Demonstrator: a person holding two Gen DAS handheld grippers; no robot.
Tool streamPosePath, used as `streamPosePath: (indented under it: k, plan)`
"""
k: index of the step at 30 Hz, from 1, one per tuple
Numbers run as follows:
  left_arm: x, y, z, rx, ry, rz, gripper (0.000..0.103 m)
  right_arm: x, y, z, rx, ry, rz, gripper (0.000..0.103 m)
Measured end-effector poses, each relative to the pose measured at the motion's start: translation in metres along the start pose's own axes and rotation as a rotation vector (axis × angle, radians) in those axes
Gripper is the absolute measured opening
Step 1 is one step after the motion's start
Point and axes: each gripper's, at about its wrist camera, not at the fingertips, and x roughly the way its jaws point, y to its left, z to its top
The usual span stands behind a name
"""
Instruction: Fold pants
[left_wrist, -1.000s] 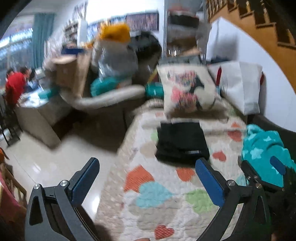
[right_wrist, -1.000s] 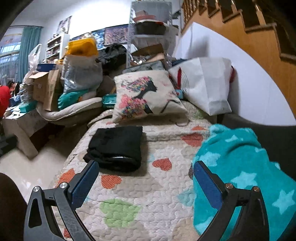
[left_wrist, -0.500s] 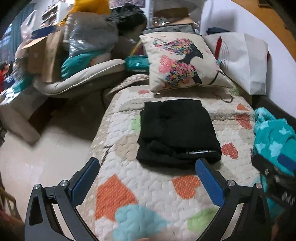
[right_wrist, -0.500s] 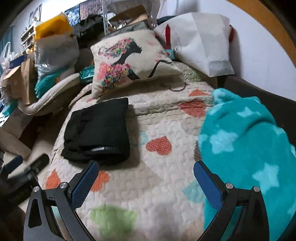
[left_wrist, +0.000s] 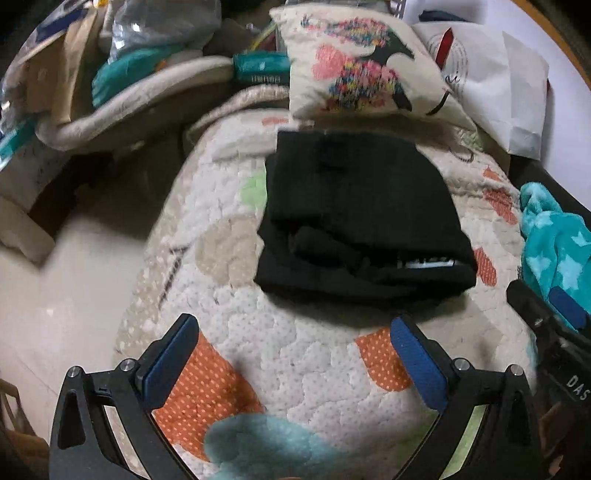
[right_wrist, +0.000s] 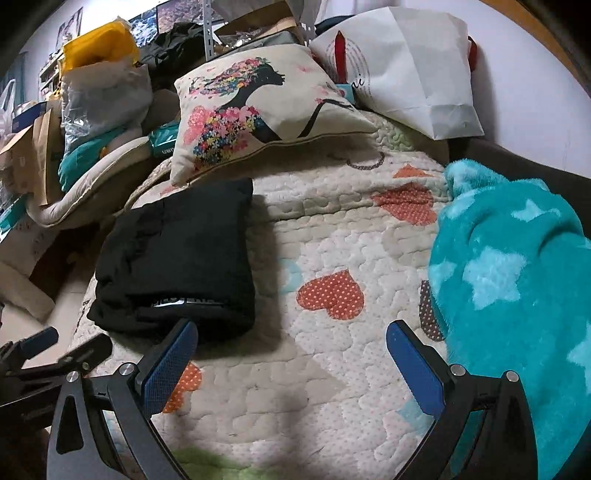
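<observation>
Directly ahead of you, the black pants (left_wrist: 360, 218) lie folded into a thick rectangular bundle on the heart-patterned quilt (left_wrist: 314, 350) that covers the bed. The bundle's long axis runs away from you toward the floral cushion (left_wrist: 364, 70) at the head of the bed, and its far short edge lies just below that cushion. The near short edge faces you and shows stacked layers of cloth, with a strip of pale lettering visible between them. In the right wrist view the same pants (right_wrist: 177, 258) sit left of centre, close to the quilt's left edge. Your left gripper (left_wrist: 293, 363) is spread wide with nothing between its blue pads; it hovers over the quilt just short of the bundle's near edge, without touching it. Your right gripper (right_wrist: 291, 369) is equally wide apart and empty; in its view the left pad overlaps the bundle's near right corner, but you cannot tell whether they touch. A fluffy teal blanket with pale stars (right_wrist: 517, 295) is heaped on the right side of the bed, just beside the right gripper. A white paper bag (right_wrist: 410, 66) leans against the wall behind the cushion.
</observation>
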Motion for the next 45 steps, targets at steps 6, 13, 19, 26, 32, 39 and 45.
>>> streamPosePath:
  k: [6,13,19,26,32,39,45]
  plan:
    - [0.003,0.012,-0.002,-0.067,0.038,-0.001,0.103,0.002,0.005,-0.004,-0.021,0.013,0.024,0.103]
    - [-0.004,0.017,-0.003,-0.073,0.023,0.013,0.103,-0.001,0.017,-0.011,-0.058,0.025,0.029,0.103]
    - [-0.008,0.015,-0.003,-0.053,0.013,0.014,0.103,-0.001,0.026,-0.019,-0.077,0.044,0.043,0.103]
    - [-0.008,0.015,-0.003,-0.060,0.018,0.014,0.103,-0.001,0.031,-0.021,-0.096,0.051,0.044,0.103]
    - [-0.006,0.015,-0.003,-0.060,0.029,0.011,0.103,0.003,0.029,-0.023,-0.086,0.067,0.042,0.103]
    - [-0.005,0.015,-0.004,-0.060,0.034,0.010,0.103,0.002,0.031,-0.024,-0.091,0.067,0.044,0.103]
    - [-0.006,0.014,-0.004,-0.045,0.018,0.019,0.103,0.002,0.034,-0.025,-0.099,0.071,0.048,0.103]
